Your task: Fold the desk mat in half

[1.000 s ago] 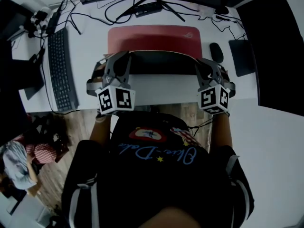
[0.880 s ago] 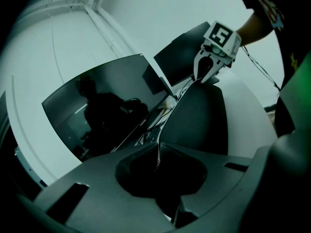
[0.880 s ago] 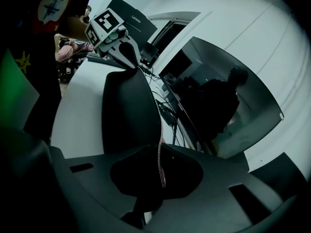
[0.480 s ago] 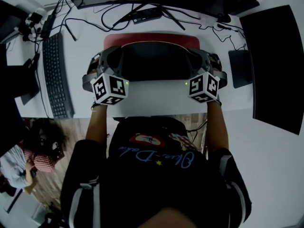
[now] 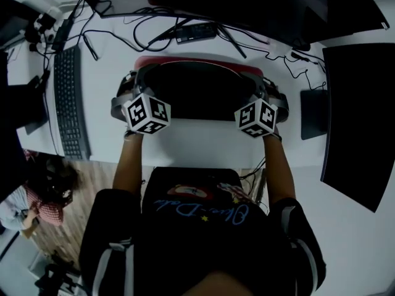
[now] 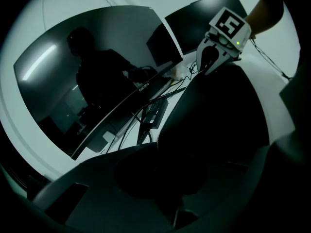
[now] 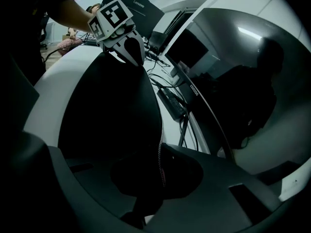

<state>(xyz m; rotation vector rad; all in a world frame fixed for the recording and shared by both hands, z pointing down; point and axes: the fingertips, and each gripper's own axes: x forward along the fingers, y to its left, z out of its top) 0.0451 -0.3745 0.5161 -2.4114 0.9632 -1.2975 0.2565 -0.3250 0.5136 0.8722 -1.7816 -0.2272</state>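
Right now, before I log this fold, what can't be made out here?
- Head view: on the desk mat, the folded-over black flap hides most of the red side; edge alignment unclear.
- Head view: the left gripper and right gripper cover their own jaw tips.
- Head view: the monitor is cut by the top edge.
- Head view: keyboard legends too small.

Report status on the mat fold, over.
Both shut: left gripper, right gripper, on desk mat. Mat folded over, black underside up, red strip showing beyond. Cables past far edge.
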